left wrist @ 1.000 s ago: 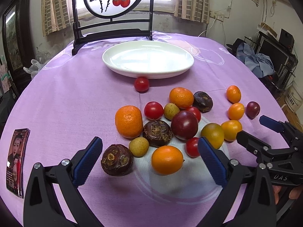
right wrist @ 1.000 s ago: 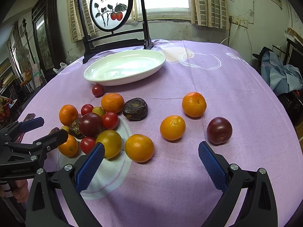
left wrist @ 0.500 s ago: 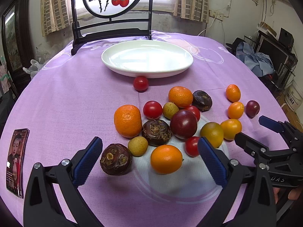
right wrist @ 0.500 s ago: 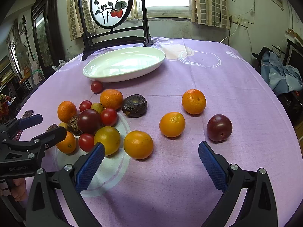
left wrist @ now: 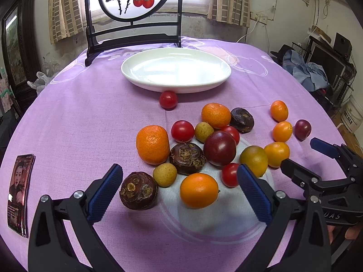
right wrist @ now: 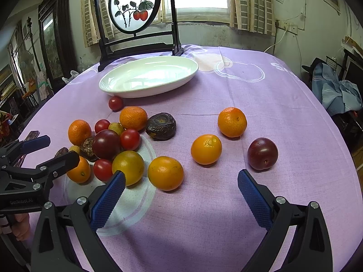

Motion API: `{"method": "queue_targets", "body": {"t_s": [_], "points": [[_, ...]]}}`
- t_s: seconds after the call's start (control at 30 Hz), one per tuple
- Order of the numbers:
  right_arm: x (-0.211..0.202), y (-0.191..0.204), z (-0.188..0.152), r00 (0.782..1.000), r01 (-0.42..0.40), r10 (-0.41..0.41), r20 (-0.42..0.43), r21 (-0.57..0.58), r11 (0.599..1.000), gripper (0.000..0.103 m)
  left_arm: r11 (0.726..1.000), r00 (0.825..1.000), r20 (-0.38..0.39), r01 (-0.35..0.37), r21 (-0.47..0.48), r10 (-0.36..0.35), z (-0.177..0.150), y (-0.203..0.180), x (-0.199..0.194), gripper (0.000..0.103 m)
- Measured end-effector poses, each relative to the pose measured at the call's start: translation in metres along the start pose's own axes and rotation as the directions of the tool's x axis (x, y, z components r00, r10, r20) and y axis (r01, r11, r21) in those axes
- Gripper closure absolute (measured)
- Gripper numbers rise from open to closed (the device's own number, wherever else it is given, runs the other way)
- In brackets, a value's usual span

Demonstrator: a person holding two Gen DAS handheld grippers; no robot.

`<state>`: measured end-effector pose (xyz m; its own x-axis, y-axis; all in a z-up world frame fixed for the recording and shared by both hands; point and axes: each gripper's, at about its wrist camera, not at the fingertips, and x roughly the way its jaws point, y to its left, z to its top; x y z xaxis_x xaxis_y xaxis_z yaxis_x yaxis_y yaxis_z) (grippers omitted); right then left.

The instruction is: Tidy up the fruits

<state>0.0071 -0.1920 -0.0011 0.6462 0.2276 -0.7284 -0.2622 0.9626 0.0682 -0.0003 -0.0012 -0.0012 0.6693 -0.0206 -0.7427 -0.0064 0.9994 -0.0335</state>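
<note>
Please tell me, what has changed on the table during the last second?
Almost nothing. Both cameras crept slightly forward toward the fruit. The left gripper and right gripper remain open and empty. No fruit moved, and the white plate is still empty.

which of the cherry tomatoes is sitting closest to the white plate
The lone cherry tomato right at the white plate's near rim; the other cherry tomatoes all sit farther back in the fruit cluster.

Purple-clothed table [left wrist: 74, 117]: plate [left wrist: 175, 85], fruits [left wrist: 219, 147], phone [left wrist: 19, 190].
</note>
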Motion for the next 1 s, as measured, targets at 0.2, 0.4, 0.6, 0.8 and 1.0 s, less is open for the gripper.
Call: {"method": "queue_targets", "body": {"t_s": [0.2,0.4,0.6,0.8,1.0], "points": [[-0.0005,0.0000,0.0001,1.000,0.003,-0.003,0.001,-0.003,1.000,0.003,1.000,1.000,0.000,0.000,0.000,0.000,0.0000,0.0000,0.0000,0.004],[-0.0001,-0.0002,0.0002,1.000,0.004,-0.004,0.000,-0.006,1.000,0.003,1.000,1.000,0.000,0.000,0.000,0.000,0.0001,-0.0001,0.0000,0.004],[-0.0002,0.0003,0.0000,1.000,0.005,-0.005,0.000,-0.007,1.000,0.003,1.000,1.000,0.000,-0.001,0.001,0.001,-0.0004,-0.0008,0.0002,0.004],[-0.0002,0.0008,0.0001,1.000,0.005,-0.005,0.000,-0.006,1.000,0.003,1.000,1.000,-0.001,-0.001,0.002,0.001,-0.0005,-0.0012,0.0001,0.004],[0.0002,0.0018,-0.0002,1.000,0.008,-0.008,0.000,-0.011,1.000,0.003,1.000,1.000,0.003,0.000,0.004,0.000,-0.0003,-0.0012,-0.0001,0.004]]}}
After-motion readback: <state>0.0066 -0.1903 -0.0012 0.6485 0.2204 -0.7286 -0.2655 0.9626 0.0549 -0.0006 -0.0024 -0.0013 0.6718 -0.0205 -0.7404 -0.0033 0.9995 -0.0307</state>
